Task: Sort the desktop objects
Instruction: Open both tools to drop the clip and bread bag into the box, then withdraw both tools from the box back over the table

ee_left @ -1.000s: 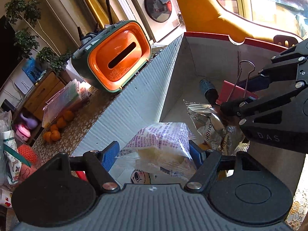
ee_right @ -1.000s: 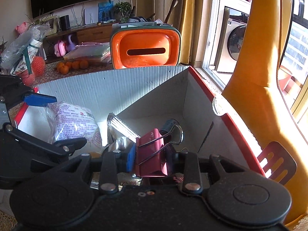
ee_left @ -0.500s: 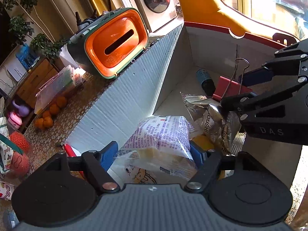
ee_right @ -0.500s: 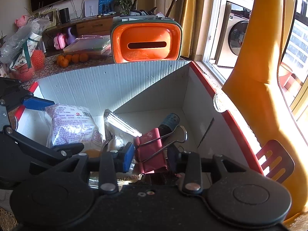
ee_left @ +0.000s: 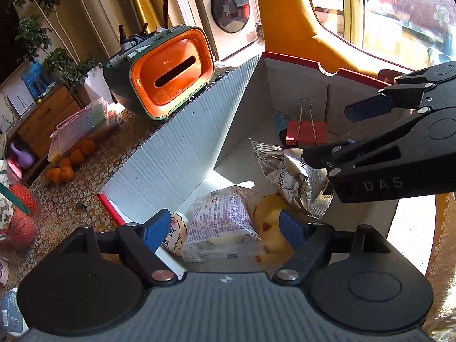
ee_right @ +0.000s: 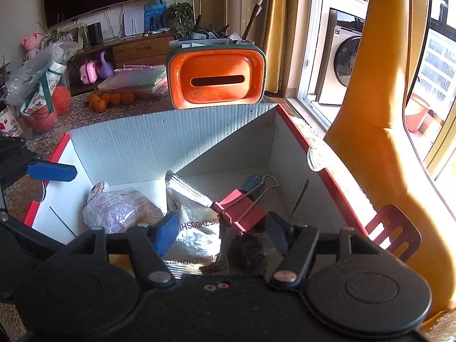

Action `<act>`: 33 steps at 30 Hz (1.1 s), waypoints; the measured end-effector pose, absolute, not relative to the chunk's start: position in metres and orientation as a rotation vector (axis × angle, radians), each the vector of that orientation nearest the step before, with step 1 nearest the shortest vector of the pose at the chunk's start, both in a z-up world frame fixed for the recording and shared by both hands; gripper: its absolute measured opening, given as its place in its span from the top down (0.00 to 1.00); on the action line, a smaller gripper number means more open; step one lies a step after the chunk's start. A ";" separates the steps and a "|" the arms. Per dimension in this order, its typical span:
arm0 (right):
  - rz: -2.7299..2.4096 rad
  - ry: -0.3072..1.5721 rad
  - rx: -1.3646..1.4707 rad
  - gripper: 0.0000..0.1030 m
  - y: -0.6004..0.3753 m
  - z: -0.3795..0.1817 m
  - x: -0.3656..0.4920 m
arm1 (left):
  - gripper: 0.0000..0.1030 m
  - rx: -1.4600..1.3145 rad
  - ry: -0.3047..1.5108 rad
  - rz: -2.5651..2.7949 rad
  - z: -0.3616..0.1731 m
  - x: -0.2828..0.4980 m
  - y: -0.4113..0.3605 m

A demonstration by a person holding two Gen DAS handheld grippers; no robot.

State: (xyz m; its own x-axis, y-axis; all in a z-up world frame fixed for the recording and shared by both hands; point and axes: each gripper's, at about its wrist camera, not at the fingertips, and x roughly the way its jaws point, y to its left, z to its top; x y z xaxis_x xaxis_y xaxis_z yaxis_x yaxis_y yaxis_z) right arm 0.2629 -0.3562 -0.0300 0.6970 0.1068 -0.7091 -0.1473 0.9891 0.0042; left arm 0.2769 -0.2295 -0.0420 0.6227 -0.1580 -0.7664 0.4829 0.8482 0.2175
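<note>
White corrugated box (ee_right: pixel 171 145) with red rims sits on a patterned tabletop (ee_left: pixel 71 199); all sorted items lie inside it.

Left to right, right wrist view:
- Left gripper (ee_left: pixel 225 229): jaws opening, both blue pads clear of everything. A purple-printed bag (ee_left: pixel 222 216) lies on the box floor below and between them, not pressed. 1 blue pad also shows at the left edge of the right wrist view, above the box rim.
- Purple-printed bag (ee_right: pixel 119 208): at the left end of the box floor, with a cartoon-printed packet (ee_left: pixel 178 235) just beside it.
- Yellow item (ee_left: pixel 270 213): just beside the bag; what it is cannot be told.
- Foil packet (ee_right: pixel 193 213): crumpled, mid-box.
- Red clip (ee_right: pixel 242 211): tilted, resting against the foil packet, wire handles pointing toward the far wall.
- Right gripper (ee_right: pixel 222 233): jaws opening, clip released; the clip lies between the pads, touching neither.
- Dark cylinder (ee_right: pixel 252 182): behind the clip, toward the far right corner of the box.
- Dark crumpled item (ee_right: pixel 250 252): under the right gripper, nature unclear.

Outside the box: orange case (ee_right: pixel 216 78) behind the far wall, oranges (ee_right: pixel 111 99) to its left, yellow chair (ee_right: pixel 379 131) at right.
</note>
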 end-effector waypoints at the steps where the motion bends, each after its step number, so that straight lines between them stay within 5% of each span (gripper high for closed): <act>1: 0.142 0.784 -0.053 0.33 -0.356 -0.029 0.262 | 0.20 0.417 0.821 -0.382 -0.041 0.275 -0.227; 12: 0.168 0.752 -0.023 0.22 -0.350 -0.012 0.238 | 0.12 0.344 0.775 -0.394 -0.024 0.249 -0.207; 15: 0.176 0.745 -0.016 0.18 -0.347 -0.009 0.232 | 0.00 0.326 0.755 -0.399 -0.018 0.242 -0.202; 33: 0.194 0.680 0.016 0.11 -0.320 0.021 0.193 | 0.00 0.198 0.668 -0.349 0.007 0.201 -0.145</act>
State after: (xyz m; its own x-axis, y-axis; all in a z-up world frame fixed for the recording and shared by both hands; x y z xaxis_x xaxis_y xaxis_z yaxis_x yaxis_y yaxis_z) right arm 0.1932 -0.3202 0.0213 0.7604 0.1832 -0.6231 -0.1729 0.9819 0.0777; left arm 0.2008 -0.1452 0.0075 0.7301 -0.2521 -0.6351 0.3777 0.9234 0.0676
